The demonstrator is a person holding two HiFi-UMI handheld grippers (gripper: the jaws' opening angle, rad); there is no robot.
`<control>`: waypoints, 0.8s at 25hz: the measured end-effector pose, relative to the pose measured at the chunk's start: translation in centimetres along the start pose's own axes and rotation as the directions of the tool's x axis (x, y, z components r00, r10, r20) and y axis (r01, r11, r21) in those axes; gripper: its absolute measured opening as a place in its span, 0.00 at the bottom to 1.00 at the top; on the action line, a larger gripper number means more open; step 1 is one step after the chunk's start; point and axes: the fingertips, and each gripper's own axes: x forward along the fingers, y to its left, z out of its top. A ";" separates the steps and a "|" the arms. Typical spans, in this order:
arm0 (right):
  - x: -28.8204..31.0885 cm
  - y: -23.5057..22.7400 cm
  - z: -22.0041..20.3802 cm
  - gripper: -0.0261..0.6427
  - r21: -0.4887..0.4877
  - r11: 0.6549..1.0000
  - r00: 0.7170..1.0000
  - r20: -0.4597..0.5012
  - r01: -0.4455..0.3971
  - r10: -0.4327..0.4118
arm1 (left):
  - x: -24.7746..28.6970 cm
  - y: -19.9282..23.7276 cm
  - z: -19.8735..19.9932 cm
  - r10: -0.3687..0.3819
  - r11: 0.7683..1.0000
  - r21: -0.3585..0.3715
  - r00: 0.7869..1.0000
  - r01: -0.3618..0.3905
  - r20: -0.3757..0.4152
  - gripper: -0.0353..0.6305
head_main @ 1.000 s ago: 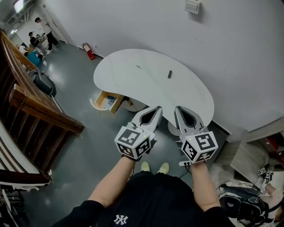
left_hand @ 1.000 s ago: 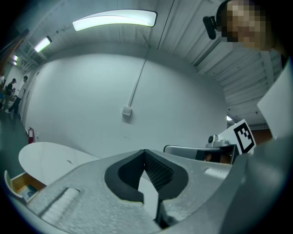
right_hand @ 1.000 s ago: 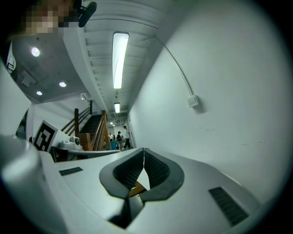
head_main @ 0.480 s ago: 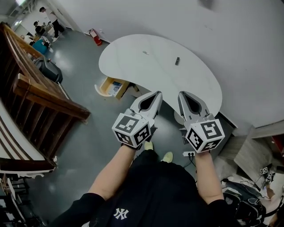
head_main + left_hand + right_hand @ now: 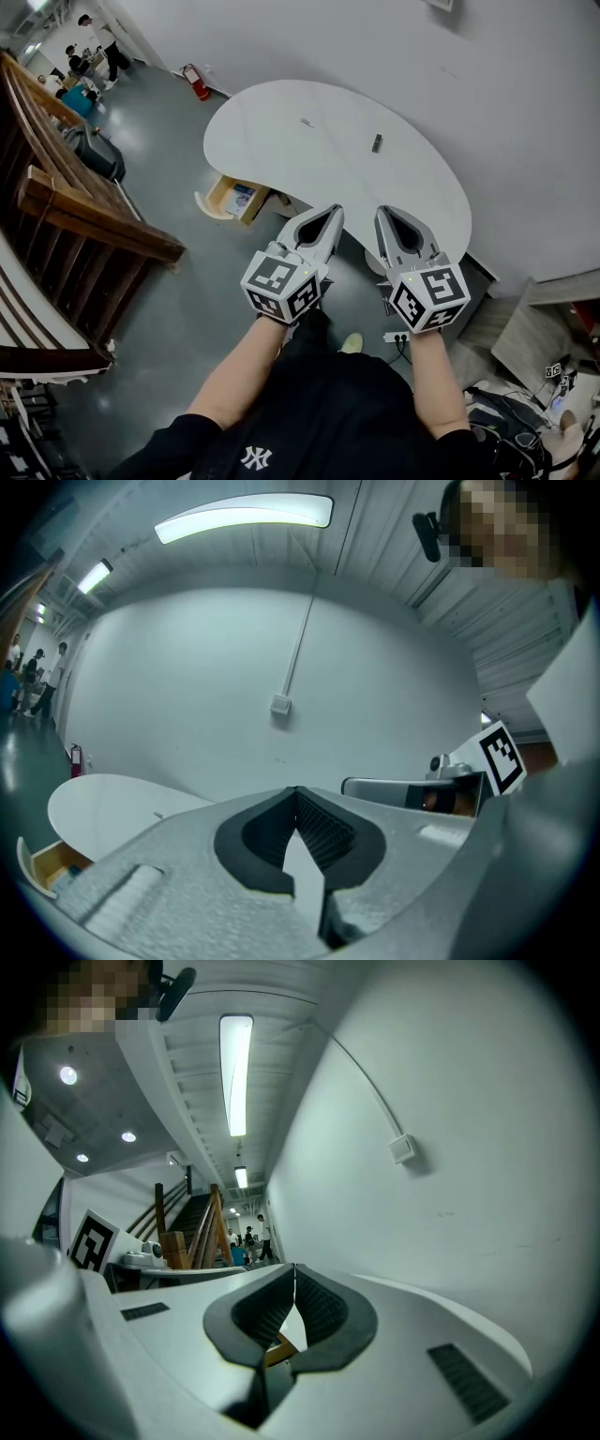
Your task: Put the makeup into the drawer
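Observation:
A small dark makeup stick (image 5: 376, 142) lies on the white curved table (image 5: 281, 159), toward its far side. A smaller pale item (image 5: 307, 122) lies to its left. A wooden drawer (image 5: 234, 199) stands pulled out under the table's left edge, with something bluish inside. My left gripper (image 5: 336, 209) and right gripper (image 5: 382, 212) are held side by side in the air before the table's near edge, both shut and empty. In the left gripper view the jaws (image 5: 296, 790) meet at the tips. The right gripper view shows the same (image 5: 294, 1267).
A wooden stair railing (image 5: 84, 225) runs along the left over grey floor. A red fire extinguisher (image 5: 197, 82) stands by the far wall, and people (image 5: 103, 42) stand at the far left. Bags and cables (image 5: 525, 422) lie at the bottom right. A wall (image 5: 525, 122) rises behind the table.
Both grippers have moved forward together toward the table, staying side by side and shut. The person has taken a step, and the table sits slightly nearer in view.

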 end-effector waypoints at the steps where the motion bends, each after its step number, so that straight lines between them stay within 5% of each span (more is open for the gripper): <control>1: 0.7 -0.1 -0.2 0.06 0.000 1.000 1.000 -0.007 0.004 -0.004 | 0.4 0.7 0.0 -0.003 1.000 0.002 1.000 0.003 -0.001 0.07; 11: 10.0 -2.0 -1.4 0.06 0.012 0.995 0.994 -0.046 0.102 -0.101 | 5.1 8.7 -0.3 -0.071 0.996 0.051 0.997 0.073 -0.039 0.07; 20: 16.6 -4.4 -2.4 0.07 0.016 0.972 0.969 -0.084 0.234 -0.231 | 9.3 14.7 -1.3 -0.176 0.984 0.025 0.981 0.178 -0.079 0.07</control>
